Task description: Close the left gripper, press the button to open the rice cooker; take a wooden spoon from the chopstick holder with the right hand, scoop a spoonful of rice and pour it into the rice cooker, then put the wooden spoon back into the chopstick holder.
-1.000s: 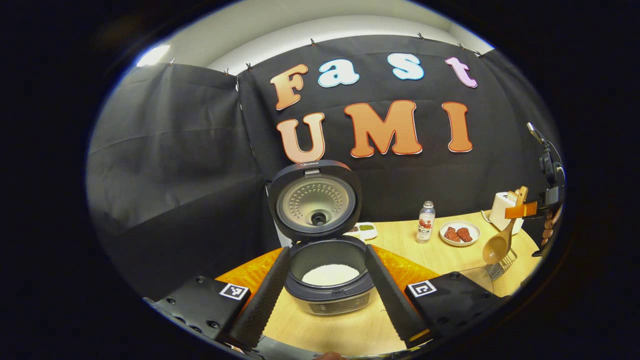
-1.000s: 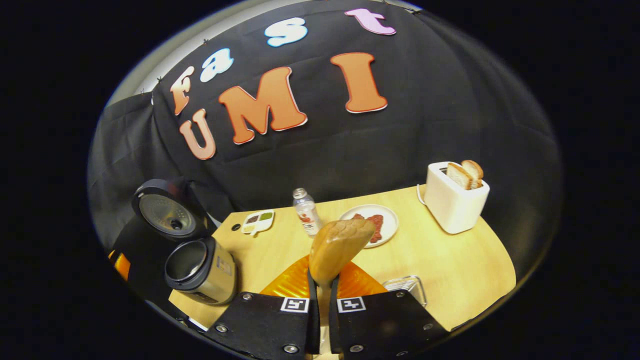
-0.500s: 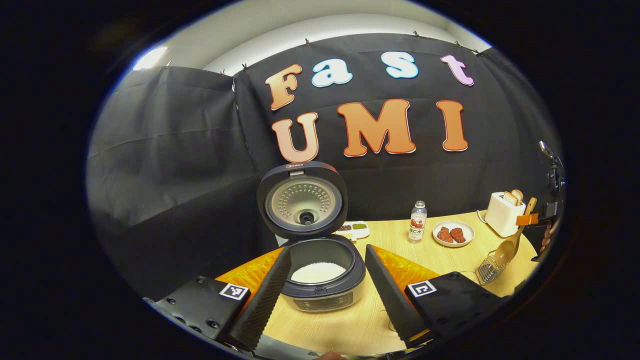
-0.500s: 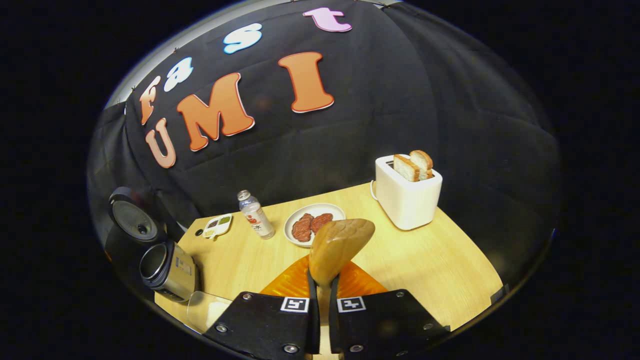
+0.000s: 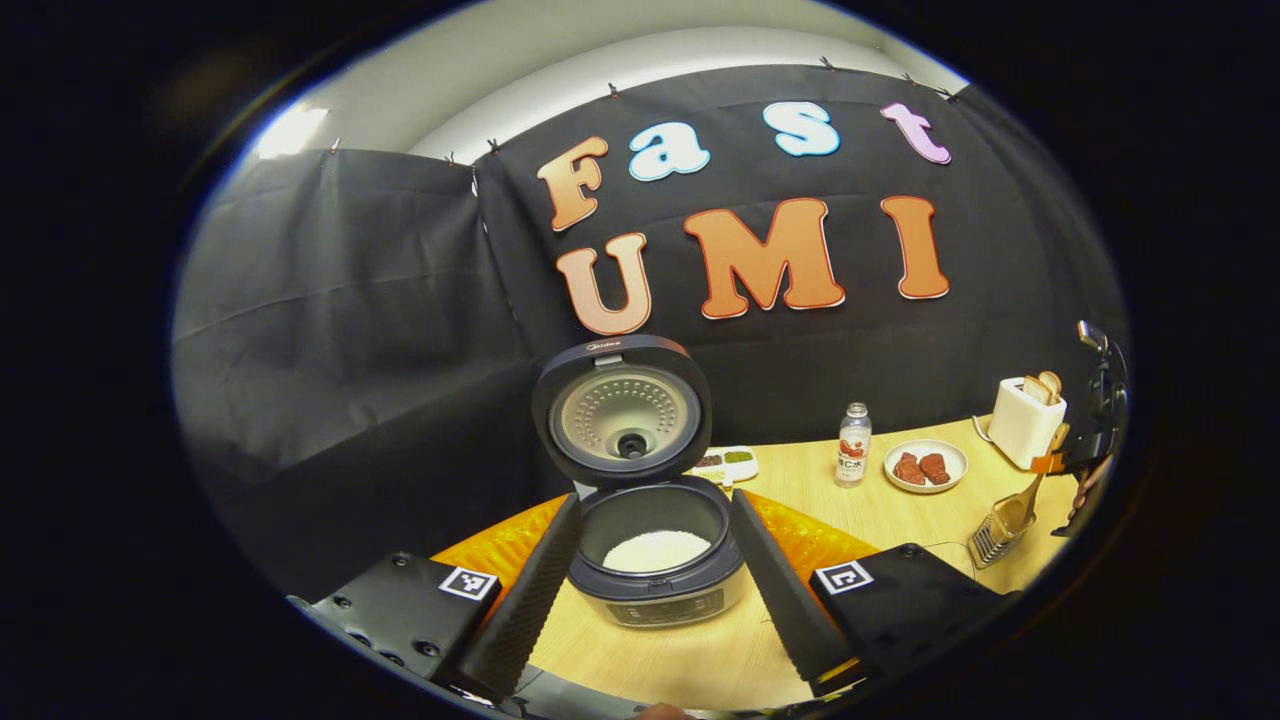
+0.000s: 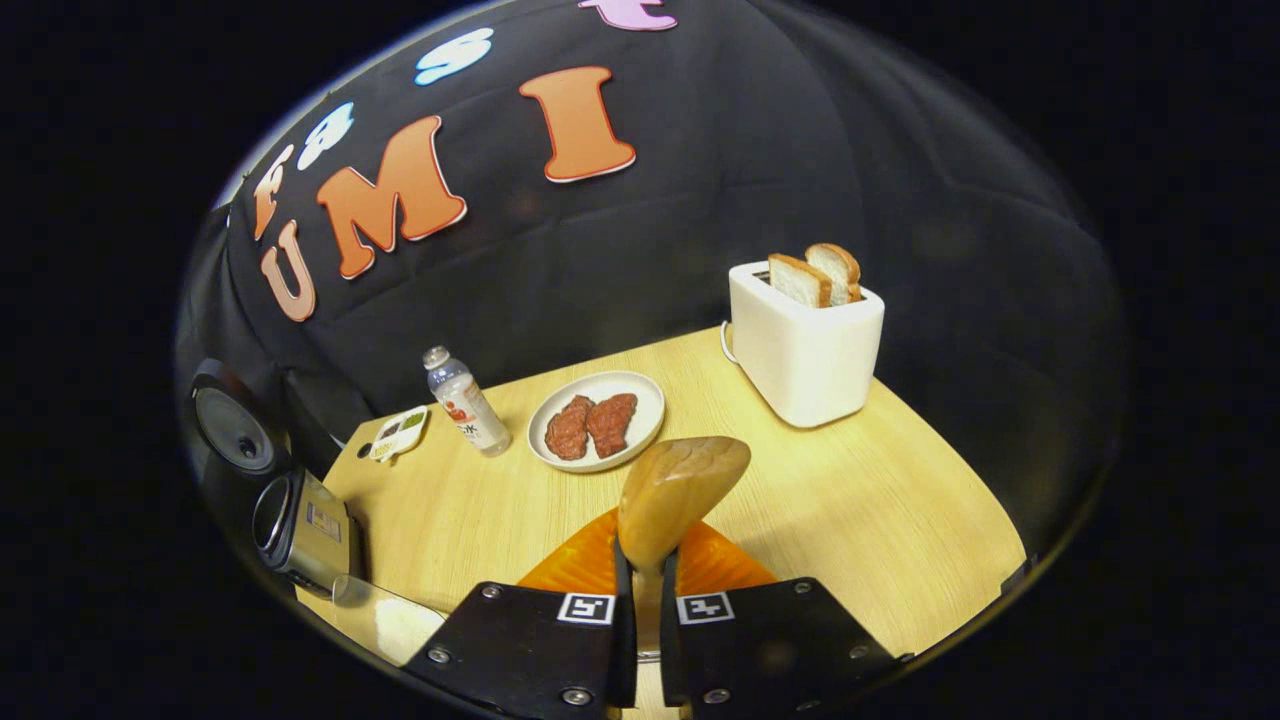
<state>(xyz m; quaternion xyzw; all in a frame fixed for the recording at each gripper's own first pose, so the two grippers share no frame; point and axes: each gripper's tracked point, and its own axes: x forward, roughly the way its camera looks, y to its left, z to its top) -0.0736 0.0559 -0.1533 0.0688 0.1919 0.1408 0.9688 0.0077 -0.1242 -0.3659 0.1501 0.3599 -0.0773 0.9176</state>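
My right claw [image 6: 640, 590] pinches the smooth wooden spoon [image 6: 675, 495]. My left claw [image 5: 645, 580] gapes around the round cooker [image 5: 655, 550], grainy white rice [image 5: 655, 550] at 12 o'clock.

Bare table [image 6: 880, 500] ahead of wooden spoon [image 6: 680, 490]; toaster [image 6: 805, 350], plate [image 6: 640, 425] behind

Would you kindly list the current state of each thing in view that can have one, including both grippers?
rice cooker: lid up, white rice in the pot.
wooden spoon: clamped by its handle, bowl empty.
right gripper: shut on the wooden spoon.
left gripper: open, fingers spread either side of the cooker.
toaster: two bread slices sticking up.
bottle: upright, capped.
plate: holds two pieces of meat.
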